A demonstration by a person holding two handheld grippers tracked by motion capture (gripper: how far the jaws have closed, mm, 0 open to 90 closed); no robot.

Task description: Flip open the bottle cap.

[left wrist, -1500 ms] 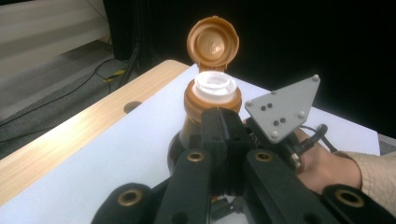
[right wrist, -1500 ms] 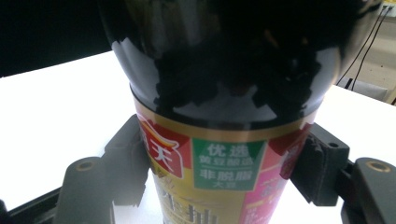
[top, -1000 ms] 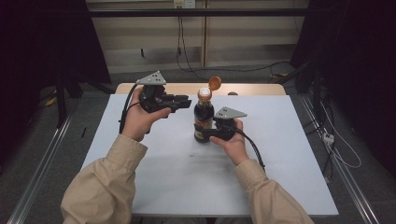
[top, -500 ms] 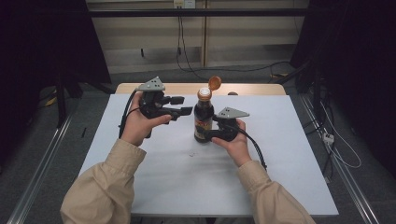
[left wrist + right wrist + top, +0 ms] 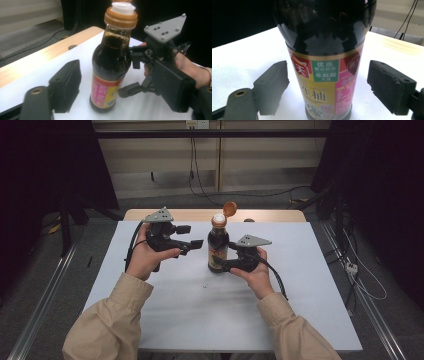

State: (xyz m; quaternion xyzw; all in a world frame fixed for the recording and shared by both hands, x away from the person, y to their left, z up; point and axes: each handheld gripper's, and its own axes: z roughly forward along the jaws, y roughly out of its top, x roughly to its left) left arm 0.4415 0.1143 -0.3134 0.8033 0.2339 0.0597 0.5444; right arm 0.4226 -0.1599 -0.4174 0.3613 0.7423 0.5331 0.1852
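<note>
Beige long sleeves point(image 5: 107, 320) on both forearms. Both grippers black, blocky dark pads; left gripper point(image 5: 196, 243) and right gripper point(image 5: 220, 265) each carry a grey triangular plate with screw heads. Black cable point(image 5: 277, 279) trails off each.

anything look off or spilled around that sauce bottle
Nothing spilled. The sauce bottle stands upright on the white table; its orange flip cap hangs open. The right gripper straddles the bottle with gaps at both pads. A tiny dark speck lies on the table nearby.
</note>
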